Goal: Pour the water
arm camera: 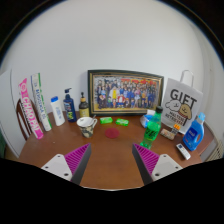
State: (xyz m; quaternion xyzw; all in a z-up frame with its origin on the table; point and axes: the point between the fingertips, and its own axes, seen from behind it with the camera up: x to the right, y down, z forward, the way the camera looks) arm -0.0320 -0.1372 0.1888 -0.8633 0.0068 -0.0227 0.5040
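Indoors, wooden table (110,160) against white wall (110,40), framed photo (125,93) at back, fingers (78,158) apart, empty.

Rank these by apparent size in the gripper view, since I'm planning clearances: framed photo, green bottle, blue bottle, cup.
1. Framed photo
2. Green bottle
3. Blue bottle, close to the green one, so unsure
4. Cup

The gripper is open, holding nothing.

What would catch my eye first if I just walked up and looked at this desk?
Probably the framed group photo standing at the back of the wooden table, with a white "GIFT" sign leaning beside it. In front of the sign stands a bright green bottle, just beyond the gripper, whose two open, pink-padded fingers hold nothing.
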